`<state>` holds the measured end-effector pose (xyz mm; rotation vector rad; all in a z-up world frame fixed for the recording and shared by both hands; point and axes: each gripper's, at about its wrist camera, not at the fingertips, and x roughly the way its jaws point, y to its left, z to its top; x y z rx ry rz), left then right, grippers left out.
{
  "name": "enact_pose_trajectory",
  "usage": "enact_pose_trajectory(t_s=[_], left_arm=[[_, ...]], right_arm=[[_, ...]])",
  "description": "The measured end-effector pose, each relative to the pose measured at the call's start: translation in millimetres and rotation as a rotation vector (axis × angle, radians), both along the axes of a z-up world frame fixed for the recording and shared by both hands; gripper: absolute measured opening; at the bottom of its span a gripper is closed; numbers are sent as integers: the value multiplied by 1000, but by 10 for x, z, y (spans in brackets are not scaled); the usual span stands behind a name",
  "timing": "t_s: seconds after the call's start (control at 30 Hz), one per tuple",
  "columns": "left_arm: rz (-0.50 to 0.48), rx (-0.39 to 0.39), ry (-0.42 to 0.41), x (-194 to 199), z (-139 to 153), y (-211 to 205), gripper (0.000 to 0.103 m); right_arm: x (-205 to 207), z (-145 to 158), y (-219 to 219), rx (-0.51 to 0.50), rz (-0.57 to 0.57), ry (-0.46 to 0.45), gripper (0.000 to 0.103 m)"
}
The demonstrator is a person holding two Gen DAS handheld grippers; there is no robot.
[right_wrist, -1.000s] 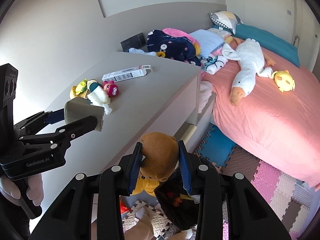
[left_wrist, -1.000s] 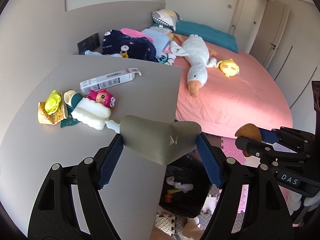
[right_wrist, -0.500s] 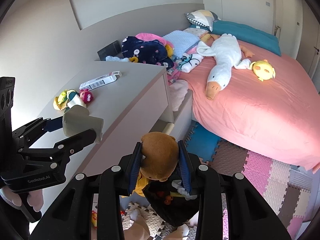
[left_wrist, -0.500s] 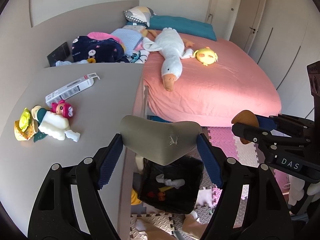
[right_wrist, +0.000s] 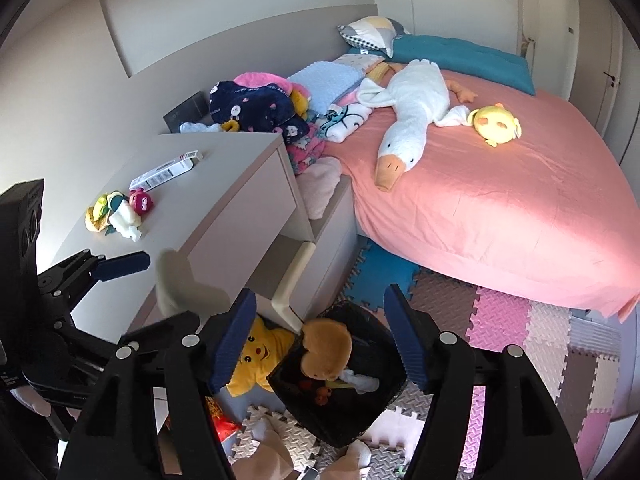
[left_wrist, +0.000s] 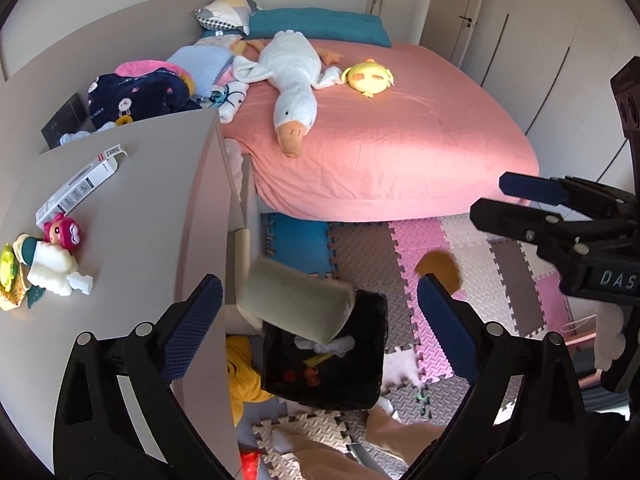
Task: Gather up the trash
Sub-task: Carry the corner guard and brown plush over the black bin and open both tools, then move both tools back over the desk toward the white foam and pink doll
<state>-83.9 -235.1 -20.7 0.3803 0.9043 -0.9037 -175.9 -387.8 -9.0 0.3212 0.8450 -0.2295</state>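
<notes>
My left gripper (left_wrist: 318,320) hangs over the black trash bin (left_wrist: 360,396), its jaws opening. A grey-beige cup-like piece (left_wrist: 296,304) has left its pads and tumbles at the bin's rim. In the right wrist view the same piece (right_wrist: 180,284) blurs beside the left gripper (right_wrist: 160,292). My right gripper (right_wrist: 320,340) is also over the bin (right_wrist: 340,420), jaws opening, pads clear of a brown rounded lump (right_wrist: 326,346) dropping into it. That lump (left_wrist: 438,270) shows as a blur in the left wrist view, below the right gripper (left_wrist: 490,197).
A beige dresser (left_wrist: 140,220) on the left carries small toys (left_wrist: 44,264) and a white box (left_wrist: 76,188). A yellow star plush (right_wrist: 256,360) lies beside the bin. The pink bed (left_wrist: 400,140) with a goose plush (left_wrist: 292,84) stands behind. Foam mats (left_wrist: 500,272) cover the floor.
Both grippers swung from the dresser edge to above the bin. Each was shut on its item, the left on the grey piece and the right on the brown lump. Both have opened and dropped them.
</notes>
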Motion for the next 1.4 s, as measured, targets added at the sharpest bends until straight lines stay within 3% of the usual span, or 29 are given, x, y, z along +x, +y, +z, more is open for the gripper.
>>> enact_pose_trajectory(t_s=[0.27,0.67,1.1,1.4], left_arm=[[-4,25,13,-58,-89,-67,95],[59,31,21,60,-100,115,95],[196,26,31,361,-103,572,95],[357,23,32,723,-83,946,95]], right_arm=[[-39,-19,-131,13,-43,5,68],[116,-73,15,24,12,22,68],[470,-96,384,25,111,36,68],[770,-100,602,26,150,29,68]])
